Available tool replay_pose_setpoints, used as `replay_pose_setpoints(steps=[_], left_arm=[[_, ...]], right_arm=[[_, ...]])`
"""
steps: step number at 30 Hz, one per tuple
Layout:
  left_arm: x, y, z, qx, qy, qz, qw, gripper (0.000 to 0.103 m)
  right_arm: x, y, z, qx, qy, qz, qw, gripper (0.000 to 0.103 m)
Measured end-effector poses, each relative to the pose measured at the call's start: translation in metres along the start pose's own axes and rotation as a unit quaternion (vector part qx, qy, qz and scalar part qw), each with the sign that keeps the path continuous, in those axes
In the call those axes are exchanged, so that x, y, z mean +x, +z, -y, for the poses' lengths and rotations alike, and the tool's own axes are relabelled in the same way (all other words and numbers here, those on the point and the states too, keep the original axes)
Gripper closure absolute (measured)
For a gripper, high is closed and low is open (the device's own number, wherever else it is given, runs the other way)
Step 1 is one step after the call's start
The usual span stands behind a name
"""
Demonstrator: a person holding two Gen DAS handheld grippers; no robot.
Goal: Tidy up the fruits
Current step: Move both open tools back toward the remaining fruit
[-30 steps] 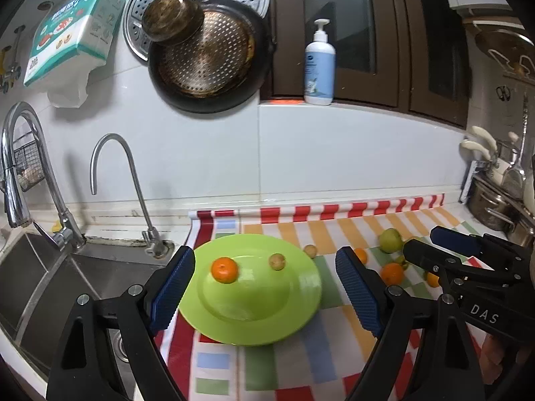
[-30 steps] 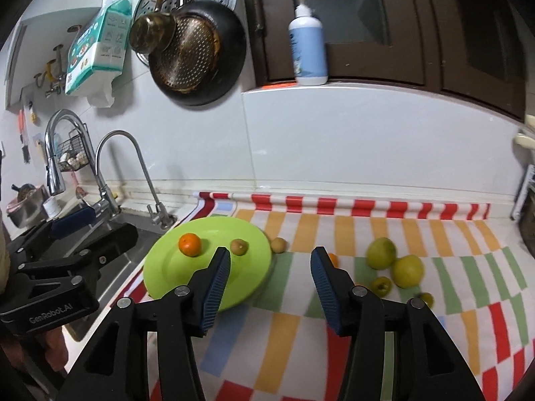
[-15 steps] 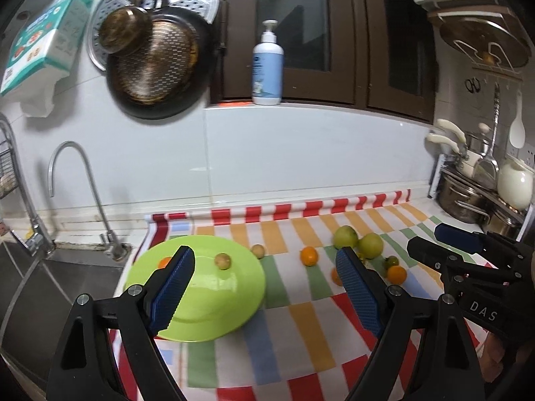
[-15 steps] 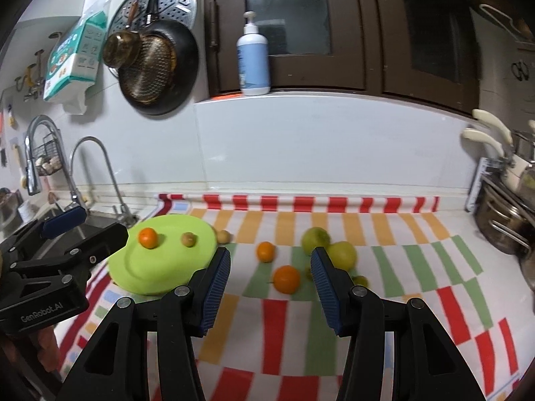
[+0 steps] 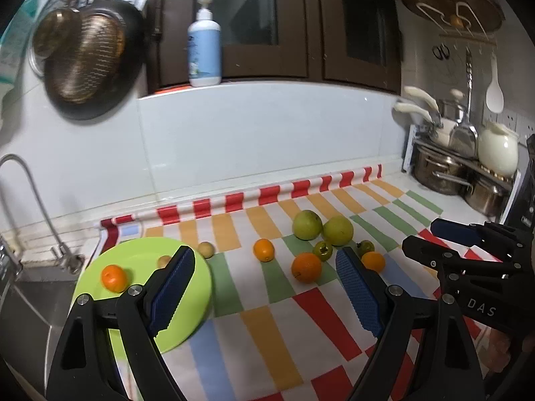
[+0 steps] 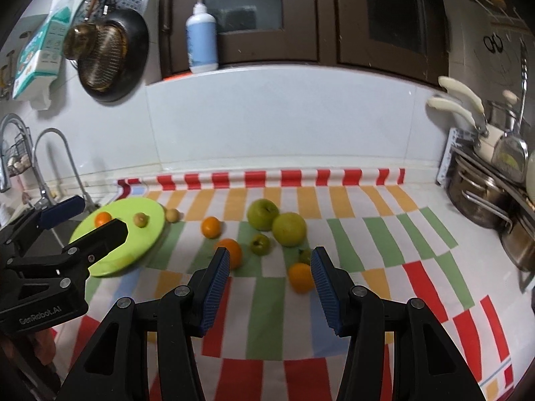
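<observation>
At the far left a faucet [image 6: 63,153] curves over the sink, and beside it the lime-green plate [image 6: 152,230] lies flat on the striped cloth [image 6: 384,234], carrying a small orange [image 6: 102,218] and a small brownish fruit [image 6: 140,219]. The left gripper [image 5: 264,287] hovers above the plate's right edge with its blue-padded jaws spread wide and nothing between them. Just off the plate's rim sits another small brownish fruit [image 6: 172,215], resting on the cloth. Further right, a loose orange [image 6: 211,226] lies alone, and nearer the camera a larger orange [image 6: 230,251] sits partly behind the right gripper's left finger. Next come two green apples [image 6: 262,214] [image 6: 289,229], touching side by side, with a small green tomato-like fruit [image 6: 260,244] just in front of them. The right gripper [image 6: 270,279] is held low over the cloth, its jaws parted and empty; a small orange [image 6: 301,276] lies just inside its right finger, with a second small green fruit [image 6: 305,255] right behind that orange. At the far right, steel pots [image 6: 474,193] stand against the wall, well apart from the fruit.
</observation>
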State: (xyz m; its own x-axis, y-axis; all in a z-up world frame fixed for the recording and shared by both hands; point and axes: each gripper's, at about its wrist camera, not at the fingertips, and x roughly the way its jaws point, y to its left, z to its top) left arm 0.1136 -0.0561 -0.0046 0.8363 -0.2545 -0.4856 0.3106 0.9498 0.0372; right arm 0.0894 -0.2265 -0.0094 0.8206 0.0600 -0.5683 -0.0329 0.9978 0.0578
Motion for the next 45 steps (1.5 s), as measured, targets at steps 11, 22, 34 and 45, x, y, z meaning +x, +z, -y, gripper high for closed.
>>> replay_pose_setpoints(steps=[11,22,34,45], left_arm=[[0.054,-0.014,0.013,0.021,-0.037,-0.056,0.9975,0.016],[0.101,-0.019,0.022,0.048,-0.063,-0.088,0.9929,0.016],[0.132,-0.021,0.027,0.06,-0.09,-0.118,0.9871,0.03],[0.149,-0.021,0.032,0.067,-0.119,-0.143,0.9802,0.056]], right_arm=[[0.035,-0.013,0.018,0.019,-0.009,-0.038,0.999,0.052],[0.071,-0.023,0.025,0.029,-0.013,-0.076,0.997,0.052],[0.101,-0.025,0.032,0.036,-0.009,-0.103,0.994,0.052],[0.12,-0.027,0.031,0.028,-0.009,-0.118,0.993,0.059]])
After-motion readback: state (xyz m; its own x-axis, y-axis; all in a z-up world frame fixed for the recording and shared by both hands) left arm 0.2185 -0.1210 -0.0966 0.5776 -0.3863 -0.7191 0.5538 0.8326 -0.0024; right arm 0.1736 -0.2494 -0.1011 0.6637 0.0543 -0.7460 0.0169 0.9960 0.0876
